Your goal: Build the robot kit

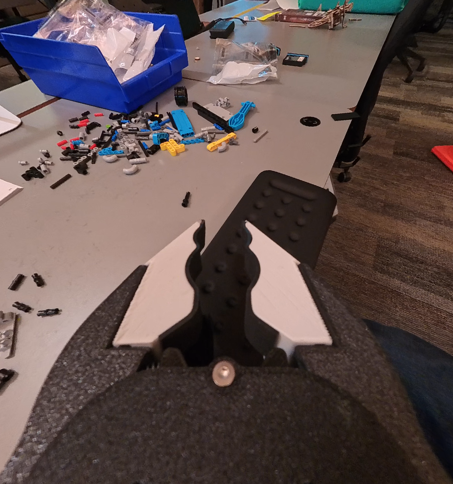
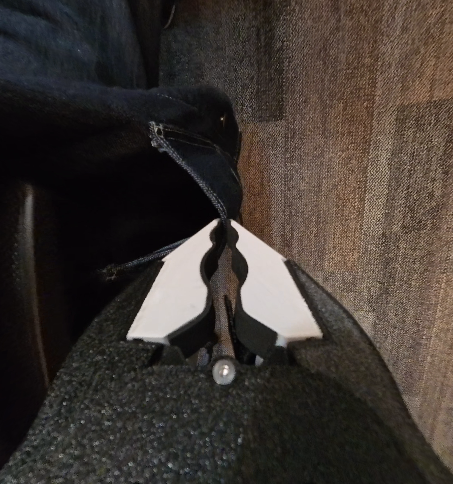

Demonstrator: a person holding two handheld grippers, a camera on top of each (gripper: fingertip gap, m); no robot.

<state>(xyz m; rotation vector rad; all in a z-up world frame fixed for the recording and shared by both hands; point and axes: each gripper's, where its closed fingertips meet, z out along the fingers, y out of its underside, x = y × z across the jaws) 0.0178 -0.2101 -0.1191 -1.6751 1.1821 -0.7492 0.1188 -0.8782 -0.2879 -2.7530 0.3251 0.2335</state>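
Left gripper [image 1: 224,225] jaws spread over studded black pad [image 1: 285,214]; right gripper [image 2: 224,222] apparently pinching stitched denim hem [image 2: 194,162].

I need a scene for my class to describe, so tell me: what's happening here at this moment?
A person holds a gripper in each hand. The left gripper hovers, jaws apart and empty, above a black studded pad at the edge of a grey table, where small plastic building pieces lie scattered before a blue bin of bags. The right gripper points down toward carpet, jaws nearly closed at the hem of dark denim fabric.
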